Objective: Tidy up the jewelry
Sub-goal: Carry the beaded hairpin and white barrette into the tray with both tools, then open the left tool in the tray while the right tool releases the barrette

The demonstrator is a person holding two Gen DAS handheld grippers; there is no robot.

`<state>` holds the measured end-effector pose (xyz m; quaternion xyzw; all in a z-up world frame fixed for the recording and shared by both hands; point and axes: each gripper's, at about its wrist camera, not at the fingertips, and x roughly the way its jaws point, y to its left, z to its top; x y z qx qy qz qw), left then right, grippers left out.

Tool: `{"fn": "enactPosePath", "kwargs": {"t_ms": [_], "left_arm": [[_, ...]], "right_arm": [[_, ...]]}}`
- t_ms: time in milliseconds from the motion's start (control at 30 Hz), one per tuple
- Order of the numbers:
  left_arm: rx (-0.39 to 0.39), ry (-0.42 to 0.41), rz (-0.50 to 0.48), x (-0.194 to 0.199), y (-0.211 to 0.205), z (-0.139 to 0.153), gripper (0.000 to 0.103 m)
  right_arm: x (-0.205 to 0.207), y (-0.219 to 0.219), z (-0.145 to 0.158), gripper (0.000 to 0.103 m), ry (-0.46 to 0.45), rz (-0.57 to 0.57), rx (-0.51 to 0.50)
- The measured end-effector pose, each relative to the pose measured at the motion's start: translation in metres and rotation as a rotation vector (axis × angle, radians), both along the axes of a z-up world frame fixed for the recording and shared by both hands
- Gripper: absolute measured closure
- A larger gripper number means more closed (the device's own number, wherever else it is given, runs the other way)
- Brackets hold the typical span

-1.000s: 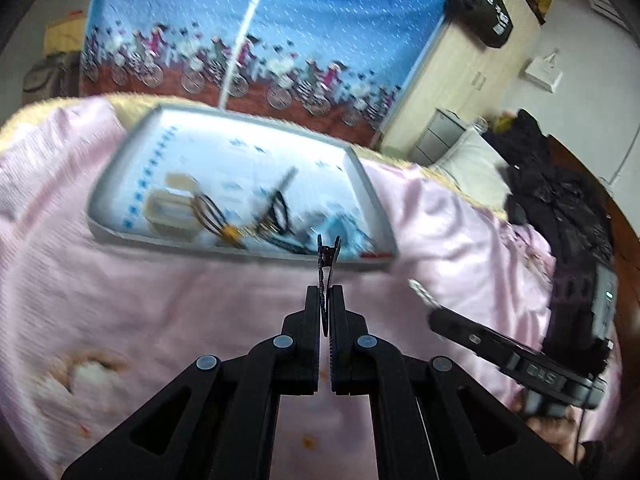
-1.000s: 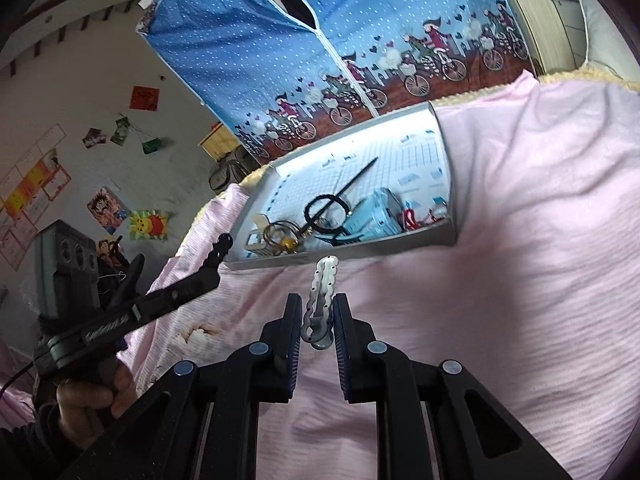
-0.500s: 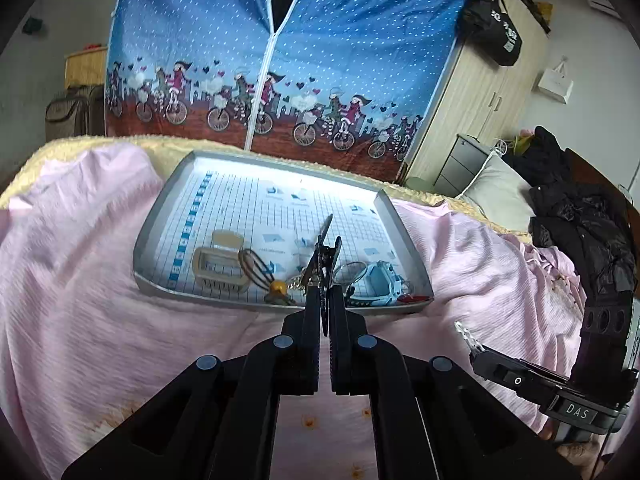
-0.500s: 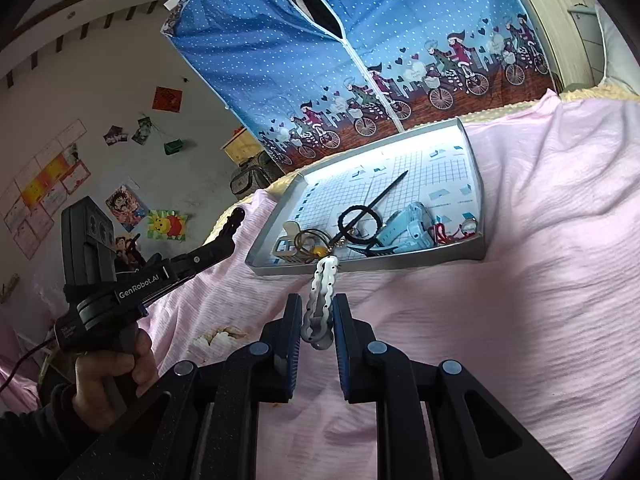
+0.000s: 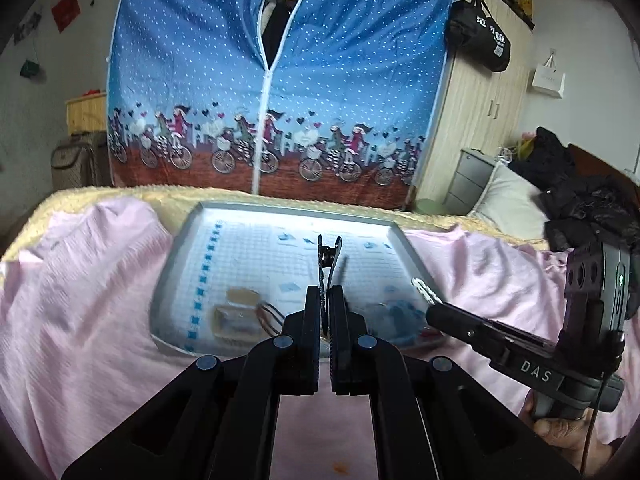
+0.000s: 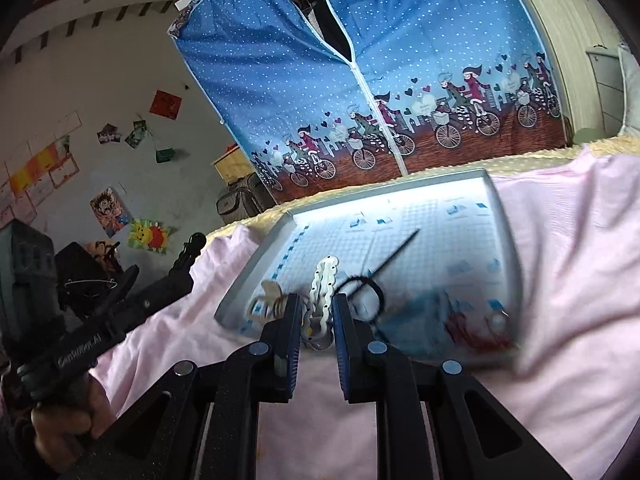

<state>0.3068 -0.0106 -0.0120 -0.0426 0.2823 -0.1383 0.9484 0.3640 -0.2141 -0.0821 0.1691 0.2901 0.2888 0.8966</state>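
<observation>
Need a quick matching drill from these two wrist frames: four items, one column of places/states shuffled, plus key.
Items
1. black clip
2. white wavy clip
3. black hair tie
4. grey tray

Places/states
A. lies in the tray
B. sits on the pink bedcover
C. pinched in the left gripper
D. pinched in the right gripper

Pairs: 1-C, 2-D, 3-A, 4-B
</observation>
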Motion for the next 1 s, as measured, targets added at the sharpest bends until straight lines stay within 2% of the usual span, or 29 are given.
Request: {"fn": "enactPosePath", "kwargs": {"t_ms": [200,433,533,633,700,800,1000], "left_arm": [[0.006,0.034,0.061,0.025,0.019,-0.024,0.101],[0.009,0.045,0.113,0.048,0.025,-0.039,0.101],[-0.003,0.055,0.107,0.056,0.024,-0.044,0.101],[-0.059,0.086,0.098,0.066,0.025,-0.047,0.101],[-0.067,0.105,0.086,0.074,0.022,-0.048,0.101],[-0.064,0.124,0.060,0.081,0.015,-0.052,0.101],[-0.006,0.191,0.005,0.086,-0.001,-0.074,0.101]], "right_arm": [[0.018,0.011,-0.012,0.088,-0.008,0.008,-0.009],[0.028,-0.001,-0.014,0.088,-0.001,-0.023,-0.002],[0.030,-0.009,-0.015,0.088,0.000,-0.053,-0.012],[0.033,-0.016,-0.016,0.088,0.007,-0.077,-0.023],[0.033,-0.020,-0.018,0.088,0.014,-0.089,-0.027],[0.036,-0.021,-0.023,0.088,0.034,-0.090,-0.039],[0.039,-0.007,-0.040,0.088,0.073,-0.056,-0.120]]}}
